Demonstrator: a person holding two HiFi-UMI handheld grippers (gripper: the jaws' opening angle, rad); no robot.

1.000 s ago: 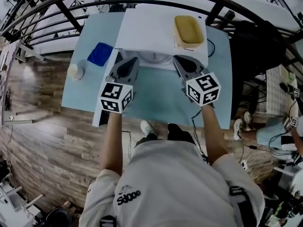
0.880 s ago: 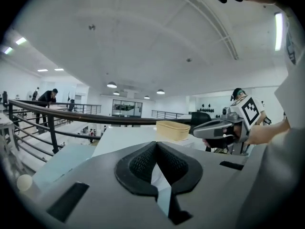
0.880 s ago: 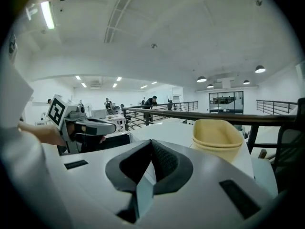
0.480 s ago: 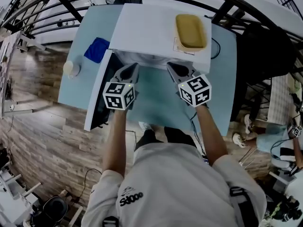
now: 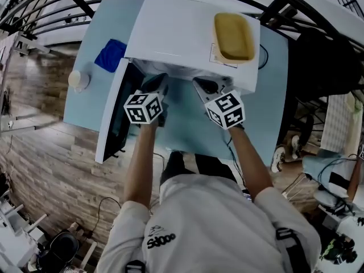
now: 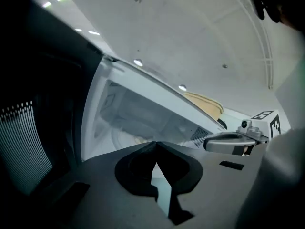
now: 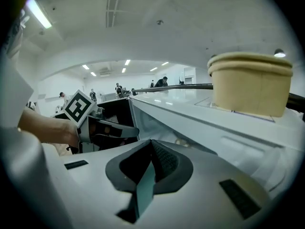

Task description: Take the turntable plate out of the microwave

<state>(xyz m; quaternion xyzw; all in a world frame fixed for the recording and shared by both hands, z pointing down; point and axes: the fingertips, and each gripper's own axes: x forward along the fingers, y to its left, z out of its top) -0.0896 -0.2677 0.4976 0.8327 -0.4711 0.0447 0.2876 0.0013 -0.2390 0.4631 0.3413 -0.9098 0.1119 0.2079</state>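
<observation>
A white microwave (image 5: 176,30) stands on the light blue table (image 5: 187,124), its door (image 5: 116,115) swung open to the left. Both grippers hover just before the opening. My left gripper (image 5: 158,83) is shut and empty, near the door side. My right gripper (image 5: 202,84) is shut and empty, at the opening's right. In the left gripper view the closed tips (image 6: 155,144) point into the cavity, where a pale round turntable plate (image 6: 125,136) lies on the floor, partly hidden by the jaws. In the right gripper view the tips (image 7: 151,142) aim at the microwave's front (image 7: 200,123).
A tan bowl (image 5: 233,36) sits on top of the microwave at the right. A blue cloth (image 5: 111,56) and a small white cup (image 5: 78,79) lie on the table to the left of the door. Wooden floor surrounds the table; black railings run behind.
Both grippers have dropped lower and moved in closer to the microwave opening. The left gripper has rolled. Both stay shut.
</observation>
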